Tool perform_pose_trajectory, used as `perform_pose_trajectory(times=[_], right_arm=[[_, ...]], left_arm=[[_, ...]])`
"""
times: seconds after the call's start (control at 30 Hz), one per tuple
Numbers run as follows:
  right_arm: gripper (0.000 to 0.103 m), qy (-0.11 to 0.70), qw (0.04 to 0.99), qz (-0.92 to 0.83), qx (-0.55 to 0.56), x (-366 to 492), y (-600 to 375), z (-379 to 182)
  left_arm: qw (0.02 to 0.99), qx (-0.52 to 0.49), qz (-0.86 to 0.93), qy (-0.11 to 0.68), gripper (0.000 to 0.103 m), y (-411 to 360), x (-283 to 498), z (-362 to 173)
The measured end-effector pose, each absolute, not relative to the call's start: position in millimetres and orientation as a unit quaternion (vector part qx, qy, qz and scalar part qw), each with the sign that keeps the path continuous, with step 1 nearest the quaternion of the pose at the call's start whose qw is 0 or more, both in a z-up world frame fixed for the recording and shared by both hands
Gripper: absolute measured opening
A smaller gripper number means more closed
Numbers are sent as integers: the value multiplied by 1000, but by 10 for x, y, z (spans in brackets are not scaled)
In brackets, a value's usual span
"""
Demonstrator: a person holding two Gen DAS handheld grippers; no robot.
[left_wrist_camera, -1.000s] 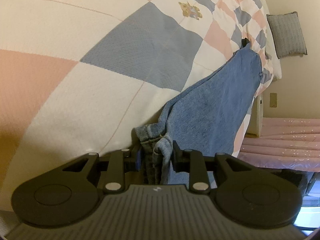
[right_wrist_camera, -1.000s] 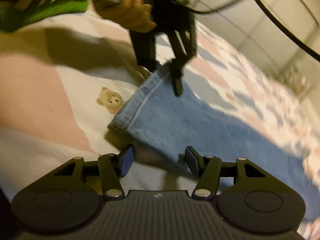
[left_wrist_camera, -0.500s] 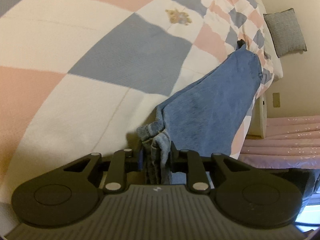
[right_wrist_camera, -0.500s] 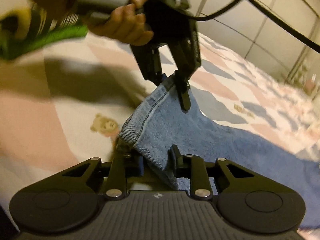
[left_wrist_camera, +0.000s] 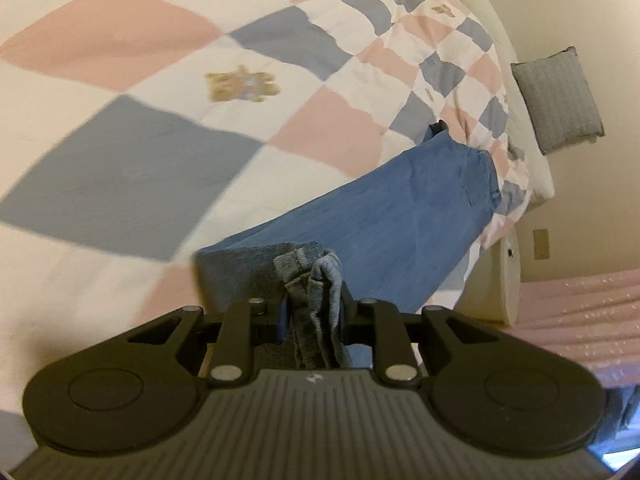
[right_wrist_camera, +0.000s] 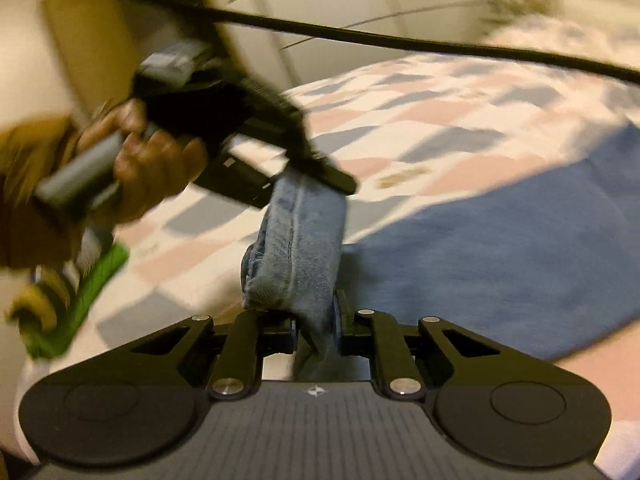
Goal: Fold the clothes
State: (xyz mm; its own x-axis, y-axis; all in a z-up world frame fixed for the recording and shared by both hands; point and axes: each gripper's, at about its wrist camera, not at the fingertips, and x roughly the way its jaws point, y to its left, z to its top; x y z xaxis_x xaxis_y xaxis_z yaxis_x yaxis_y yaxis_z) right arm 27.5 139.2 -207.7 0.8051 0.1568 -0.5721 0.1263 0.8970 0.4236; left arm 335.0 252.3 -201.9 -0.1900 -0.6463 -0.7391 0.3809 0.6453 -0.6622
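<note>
Left gripper, seen from its own wrist camera, pinches the bunched hem end of the faded blue denim jeans between its black fingers. From that pinch the jeans run away across the pink, blue and white checked quilt toward the grey cushion leaning on the wall beyond the quilt's far edge. A second ago the hem sat low against the quilt; now it is lifted off it, and more of the leg shows stretched out behind.

Right gripper, in its own view, is clamped on the other corner of the same hem. A second ago its fingers stood spread and short of the cloth, so the grasp is new. Ahead of it the person's hand holds the left gripper, which grips the hem's far corner, and the cuff hangs taut between the two tools above the quilt. Motion blur is heavy here, so the rest of the jeans reads only as a blue mass, probably still lying on the quilt to the right.

With both corners held and raised, the fold looks ready to begin: carrying the hem over toward the waistband.
</note>
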Motion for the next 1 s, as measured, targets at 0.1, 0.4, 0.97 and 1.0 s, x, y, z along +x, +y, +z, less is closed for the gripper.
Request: perform_pose_trajectory(times=[0.1, 0.4, 0.97, 1.0], right_arm=[[12, 314, 902, -21, 295, 169, 797, -2245], [44, 351, 837, -6, 420, 168, -160, -2688], [19, 365, 827, 3, 427, 536, -220, -2709], [19, 365, 830, 1, 422, 532, -252, -2682]], left_arm=[[639, -100, -393, 654, 20, 2074, 3234, -2044], [680, -105, -337, 642, 33, 1451, 2986, -2169], [690, 6, -365, 625, 28, 1587, 2905, -2097], [688, 23, -375, 621, 28, 1566, 2873, -2081]])
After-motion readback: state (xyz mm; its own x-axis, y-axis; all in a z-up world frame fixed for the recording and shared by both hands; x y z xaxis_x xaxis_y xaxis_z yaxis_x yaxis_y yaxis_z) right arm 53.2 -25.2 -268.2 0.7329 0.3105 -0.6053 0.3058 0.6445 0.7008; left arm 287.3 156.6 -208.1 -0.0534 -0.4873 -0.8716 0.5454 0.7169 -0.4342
